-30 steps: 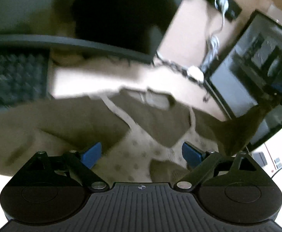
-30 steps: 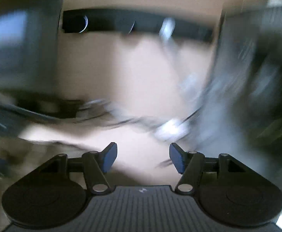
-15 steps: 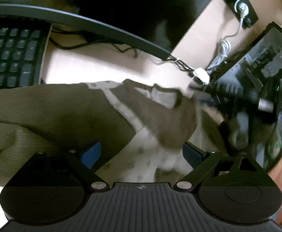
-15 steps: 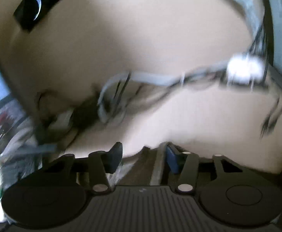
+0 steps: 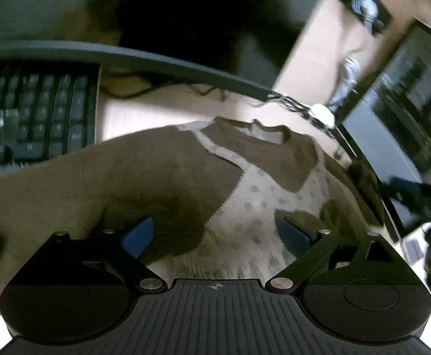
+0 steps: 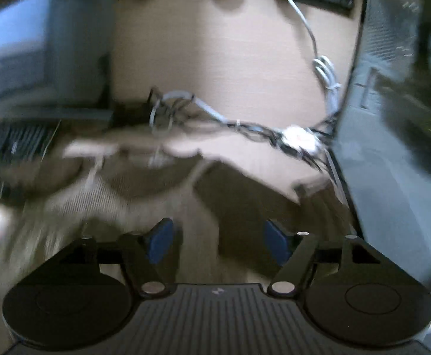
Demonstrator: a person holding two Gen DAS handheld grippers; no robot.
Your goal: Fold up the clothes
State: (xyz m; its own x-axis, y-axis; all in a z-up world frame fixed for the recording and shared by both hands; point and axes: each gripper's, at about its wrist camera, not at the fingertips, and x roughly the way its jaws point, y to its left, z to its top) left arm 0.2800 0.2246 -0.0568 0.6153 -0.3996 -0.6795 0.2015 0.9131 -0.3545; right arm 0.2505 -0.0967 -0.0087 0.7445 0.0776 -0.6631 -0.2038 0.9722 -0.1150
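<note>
Crowded by a keyboard (image 5: 35, 118), monitor (image 5: 398, 136) and cables (image 6: 245, 124), our desk (image 6: 230, 59) bears the brown-and-dotted top (image 5: 245, 183) spread front-up, neckline away from us. Left gripper (image 5: 215, 233) and right gripper (image 6: 215, 238) hover above it, jaws wide and empty, seemingly ready to take cloth.

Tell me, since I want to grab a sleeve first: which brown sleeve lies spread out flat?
The sleeve stretching toward the keyboard lies spread flat. The other sleeve, by the monitor, is bunched and folded inward.
</note>
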